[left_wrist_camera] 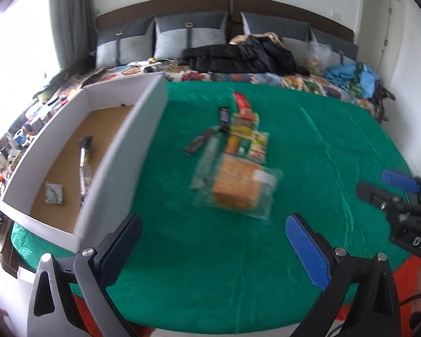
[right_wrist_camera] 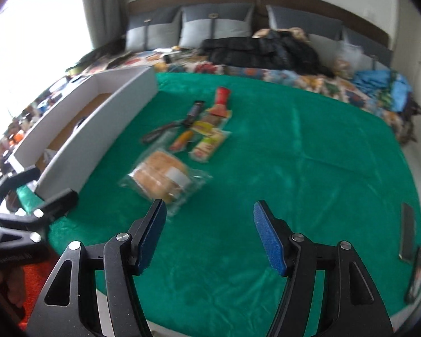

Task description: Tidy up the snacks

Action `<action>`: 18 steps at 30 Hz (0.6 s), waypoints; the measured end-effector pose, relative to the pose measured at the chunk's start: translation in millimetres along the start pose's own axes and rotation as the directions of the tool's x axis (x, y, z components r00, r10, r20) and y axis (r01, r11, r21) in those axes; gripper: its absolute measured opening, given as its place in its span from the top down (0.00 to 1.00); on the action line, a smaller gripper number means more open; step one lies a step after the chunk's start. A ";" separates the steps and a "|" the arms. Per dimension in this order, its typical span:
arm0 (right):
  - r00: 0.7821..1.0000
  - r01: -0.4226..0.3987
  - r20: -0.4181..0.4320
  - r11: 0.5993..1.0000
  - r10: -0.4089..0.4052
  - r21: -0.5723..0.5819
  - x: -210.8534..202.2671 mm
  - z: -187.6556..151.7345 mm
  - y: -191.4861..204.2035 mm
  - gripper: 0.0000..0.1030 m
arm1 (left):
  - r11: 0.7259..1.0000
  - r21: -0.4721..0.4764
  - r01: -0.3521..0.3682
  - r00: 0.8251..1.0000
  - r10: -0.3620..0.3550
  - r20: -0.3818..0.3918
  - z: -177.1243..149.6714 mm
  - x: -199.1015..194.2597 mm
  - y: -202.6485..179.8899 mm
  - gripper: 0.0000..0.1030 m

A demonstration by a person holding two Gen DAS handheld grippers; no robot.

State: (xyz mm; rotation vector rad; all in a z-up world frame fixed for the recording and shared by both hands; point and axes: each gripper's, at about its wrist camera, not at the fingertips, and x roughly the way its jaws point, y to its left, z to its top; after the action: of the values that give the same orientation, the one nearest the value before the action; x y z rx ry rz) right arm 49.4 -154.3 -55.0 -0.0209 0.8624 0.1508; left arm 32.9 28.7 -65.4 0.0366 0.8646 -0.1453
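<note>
On the green cloth [left_wrist_camera: 309, 146], at its left edge, stands the box [left_wrist_camera: 151, 104], white-walled with a brown cardboard floor and open at the top. In the left wrist view its floor shows a small silvery packet [left_wrist_camera: 54, 193] near the close end and a long dark bar [left_wrist_camera: 84, 165] lying along the right wall; the rest of the floor is bare. The right wrist view looks at the box [right_wrist_camera: 98, 129] from lower down, so its near wall hides most of the inside, and only a corner of the packet and a dark end of the bar peep over. Right of the box, apart from it, the snacks lie in a loose heap on the cloth: closest to the cameras a bread pack [left_wrist_camera: 238, 188] in clear wrap, and beyond it an orange pack [right_wrist_camera: 182, 139], yellow-green packs [right_wrist_camera: 209, 146], two dark bars [right_wrist_camera: 195, 111] and a red pack [right_wrist_camera: 222, 97] farthest back. The left gripper [left_wrist_camera: 213, 255] hovers over bare cloth in front of the bread pack, its jaws spread wide with nothing between them. The right gripper [right_wrist_camera: 209, 238] also hangs above the cloth, jaws well apart and empty, its left finger just in front of the bread pack's wrap. Far right of the box, only the right wrist view shows two flat dark things [right_wrist_camera: 408, 236] at the cloth's edge. Each view catches the other gripper at its margin.
</note>
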 end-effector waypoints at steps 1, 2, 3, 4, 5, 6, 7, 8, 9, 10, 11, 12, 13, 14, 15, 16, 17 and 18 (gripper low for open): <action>1.000 0.018 0.008 1.000 -0.018 0.008 -4.5 -3.1 -2.8 0.34 | 1.000 0.009 0.002 1.000 -0.002 -0.001 -2.1 -0.2 -5.7 0.02; 0.999 0.032 0.013 0.999 -0.032 0.014 -8.1 -5.4 -4.5 0.34 | 1.000 0.017 0.004 1.000 -0.004 -0.001 -4.3 -0.4 -10.8 0.02; 0.999 0.049 0.020 0.999 -0.049 0.023 -12.4 -9.9 -6.0 0.34 | 1.000 0.025 0.005 1.000 -0.005 -0.001 -6.8 -0.8 -14.4 0.02; 0.998 0.059 0.025 0.998 -0.059 0.028 -15.1 -12.8 -6.8 0.34 | 1.000 0.030 0.006 1.000 -0.006 -0.001 -9.4 -1.2 -18.4 0.02; 0.997 0.075 0.030 0.997 -0.076 0.036 -18.2 -15.1 -6.7 0.34 | 1.000 0.030 0.007 1.000 -0.007 0.000 -11.5 -1.0 -19.6 0.02; 0.996 0.083 0.032 0.996 -0.084 0.040 -19.5 -18.0 -7.4 0.34 | 1.000 0.029 0.007 1.000 -0.007 -0.001 -14.3 -0.6 -20.1 0.02; 0.996 0.086 0.034 0.995 -0.088 0.043 -20.9 -20.8 -7.9 0.34 | 1.000 0.026 0.007 1.000 -0.007 -0.007 -17.0 0.3 -21.0 0.02; 0.995 0.091 0.033 0.995 -0.093 0.048 -22.0 -23.1 -7.6 0.34 | 1.000 0.025 0.009 1.000 -0.009 -0.013 -19.2 1.5 -21.5 0.02; 0.995 0.095 0.031 0.994 -0.097 0.051 -22.7 -25.0 -7.6 0.34 | 1.000 0.025 0.011 1.000 -0.011 -0.021 -21.2 3.6 -21.9 0.02; 0.995 0.097 0.031 0.994 -0.099 0.054 -23.1 -27.4 -7.8 0.34 | 1.000 0.027 0.010 1.000 -0.009 -0.026 -22.4 4.7 -22.5 0.02; 0.994 0.100 0.029 0.993 -0.101 0.055 -23.0 -29.0 -7.7 0.34 | 1.000 0.028 0.007 1.000 -0.007 -0.029 -23.8 6.2 -23.2 0.02; 0.994 0.105 0.029 0.993 -0.106 0.055 -23.0 -31.2 -7.9 0.34 | 1.000 0.028 0.004 1.000 -0.003 -0.031 -25.1 6.9 -24.1 0.02; 0.994 0.108 0.028 0.993 -0.110 0.054 -22.5 -31.9 -8.0 0.34 | 1.000 0.027 0.003 0.999 -0.002 -0.032 -25.3 7.2 -24.3 0.02; 0.992 0.118 0.026 0.992 -0.120 0.053 -21.1 -32.2 -8.5 0.34 | 1.000 0.025 0.003 1.000 -0.002 -0.031 -25.1 7.1 -24.5 0.02; 0.992 0.125 0.024 0.991 -0.126 0.052 -21.1 -34.7 -8.5 0.34 | 1.000 0.024 0.003 1.000 -0.002 -0.029 -25.7 6.7 -25.0 0.02; 0.991 0.129 0.020 0.990 -0.130 0.051 -20.4 -36.1 -9.0 0.34 | 1.000 0.024 0.002 1.000 -0.001 -0.026 -26.2 6.6 -24.6 0.02; 0.991 0.135 0.017 0.990 -0.136 0.052 -19.2 -36.7 -10.0 0.34 | 1.000 0.026 0.000 1.000 0.000 -0.024 -26.0 6.4 -24.2 0.02; 0.990 0.142 0.015 0.988 -0.143 0.053 -18.8 -37.5 -11.6 0.34 | 1.000 0.029 -0.004 1.000 0.004 -0.022 -25.8 6.1 -25.0 0.02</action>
State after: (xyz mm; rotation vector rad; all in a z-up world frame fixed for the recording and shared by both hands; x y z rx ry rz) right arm 10.6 -171.1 -65.7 -0.0329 0.8427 -0.0056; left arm 13.8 5.6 -86.1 0.0668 0.8847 -0.1538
